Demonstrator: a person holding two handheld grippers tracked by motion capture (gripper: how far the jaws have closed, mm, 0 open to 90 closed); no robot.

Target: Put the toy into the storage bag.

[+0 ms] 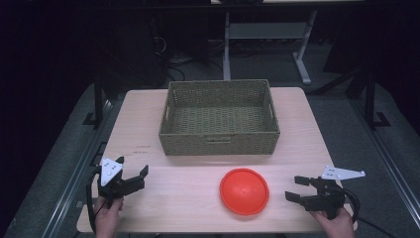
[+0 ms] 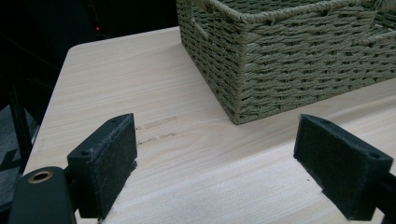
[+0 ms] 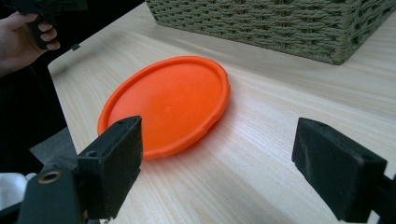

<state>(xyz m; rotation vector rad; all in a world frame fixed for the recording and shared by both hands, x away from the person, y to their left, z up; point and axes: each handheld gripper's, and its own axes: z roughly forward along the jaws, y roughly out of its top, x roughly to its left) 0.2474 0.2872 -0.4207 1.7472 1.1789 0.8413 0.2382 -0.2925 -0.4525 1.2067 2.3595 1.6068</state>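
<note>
A pale wooden counter carries a woven basket toward its far edge, about midway between the left and right edges. The basket is rectangular, olive-green, with handle slots in its short walls, and nothing lies inside it.

Near the front edge, a little right of centre, an orange plastic disc lies rim-down with its domed side up. It sits well apart from the basket, with bare wood between them.

The left hand-held gripper is held by a hand at the front left corner. It is released, its jaws spread wide with nothing between them, and they point across the counter toward the basket's near left corner.

The right hand-held gripper is held by the other hand at the front right corner. It too is released and grips nothing. Its jaws face the orange disc, which lies near them but untouched, the left pad overlapping the disc's near rim in the right gripper view.
</note>
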